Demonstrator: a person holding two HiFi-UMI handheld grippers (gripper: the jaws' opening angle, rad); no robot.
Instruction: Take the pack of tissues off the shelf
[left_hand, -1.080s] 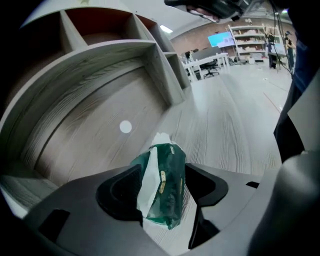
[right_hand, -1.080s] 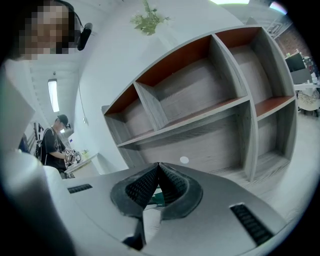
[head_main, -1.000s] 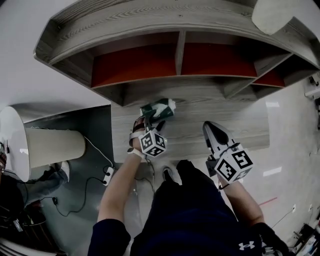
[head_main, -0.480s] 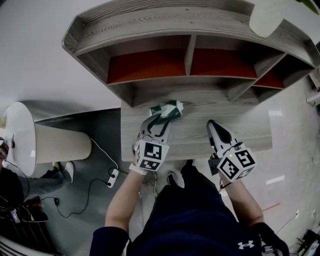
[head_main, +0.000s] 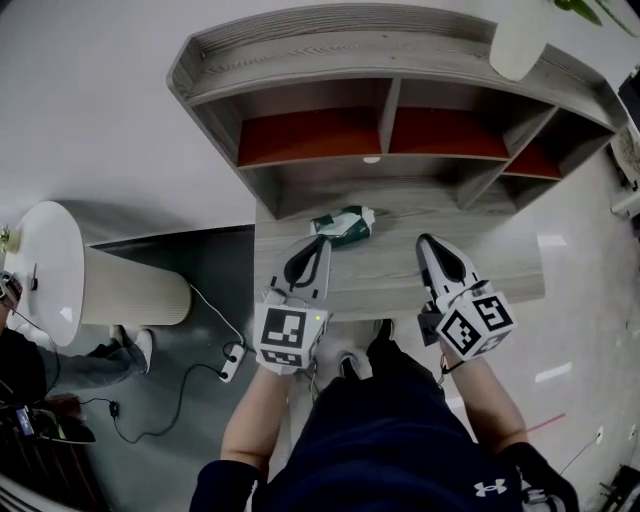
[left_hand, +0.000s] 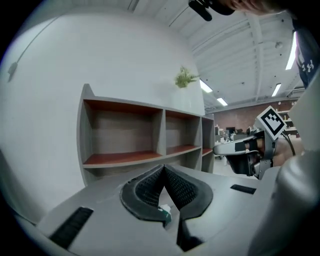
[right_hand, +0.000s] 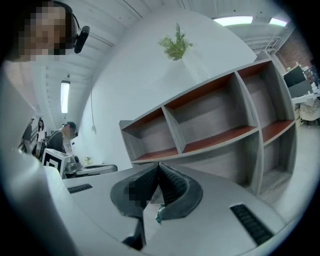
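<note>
Since a second ago the left hand-held gripper (head_main: 321, 247) has let go of the pack of tissues (head_main: 343, 226) and pulled back and up from it. Its jaws have just been closing with nothing between them, and the pack hasn't budged.

Biggest thing around is the grey wooden shelf unit (head_main: 300, 60) against the white wall, with open cubbies and orange-red boards inside. A white pot (head_main: 518, 42) sits on top at the right end. Out in front of the unit there's a grey wooden worktop (head_main: 500, 270). Off to the left on the floor stands a white round-topped pedestal (head_main: 45, 270).

Both hand-held grippers are held over the near side of the worktop, side by side and well apart, pointing at the shelves. The left one's own view shows its jaws pressed together at the tip (left_hand: 164, 169), empty. The right hand-held gripper (head_main: 428, 241) is the same deal in its view: jaws together (right_hand: 158, 165), holding nothing.

The green and white pack lies on the worktop near its back edge, right in front of the lowest opening, just past the left gripper's tip. A white power strip (head_main: 232, 362) lies on the floor by the pedestal.
</note>
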